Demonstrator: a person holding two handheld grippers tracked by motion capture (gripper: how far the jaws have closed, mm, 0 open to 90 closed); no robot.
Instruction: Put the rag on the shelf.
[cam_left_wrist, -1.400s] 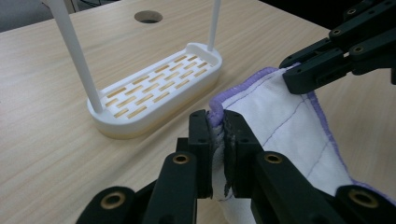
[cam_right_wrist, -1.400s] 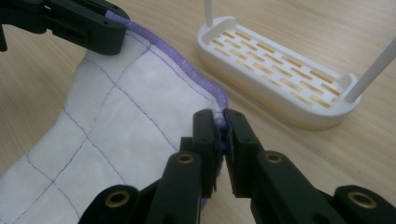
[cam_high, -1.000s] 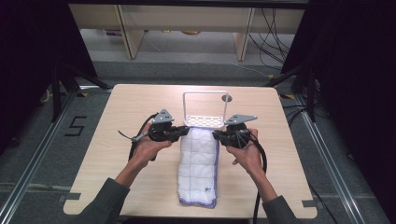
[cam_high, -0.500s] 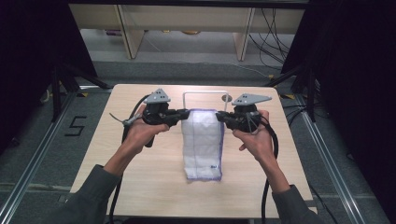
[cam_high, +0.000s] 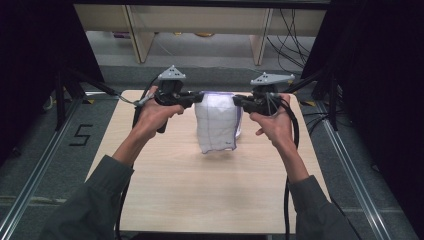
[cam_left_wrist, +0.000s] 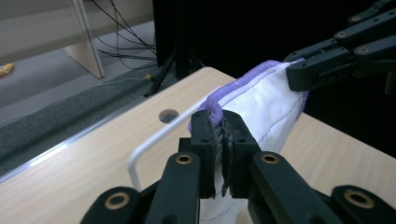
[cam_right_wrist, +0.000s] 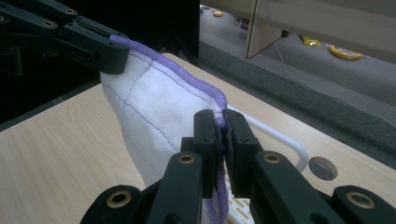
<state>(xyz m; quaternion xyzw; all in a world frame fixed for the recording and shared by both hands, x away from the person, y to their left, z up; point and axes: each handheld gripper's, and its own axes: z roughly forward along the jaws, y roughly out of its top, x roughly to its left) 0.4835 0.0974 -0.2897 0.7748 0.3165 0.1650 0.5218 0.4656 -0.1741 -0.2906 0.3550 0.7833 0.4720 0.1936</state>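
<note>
Both grippers risen since earlier frame, cloth (cam_high: 216, 125) lifted off table (cam_high: 200, 195). Left gripper (cam_high: 199, 98) and right gripper (cam_high: 238, 101) each clamped on top corner; cloth hangs below jaws, long axis vertical, rack (cam_left_wrist: 154, 140) behind.

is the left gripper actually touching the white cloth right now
Touching. In the left gripper view, the left gripper has its jaws pinched on the purple hem of the white cloth.

White quilted cloth (cam_high: 216, 125) w/ purple stitched grid & purple edging, folded double, hanging vertical above table centre, top edge stretched level, pinched at both upper corners, lower end free, clear of tabletop, slight sag between corners.
</note>
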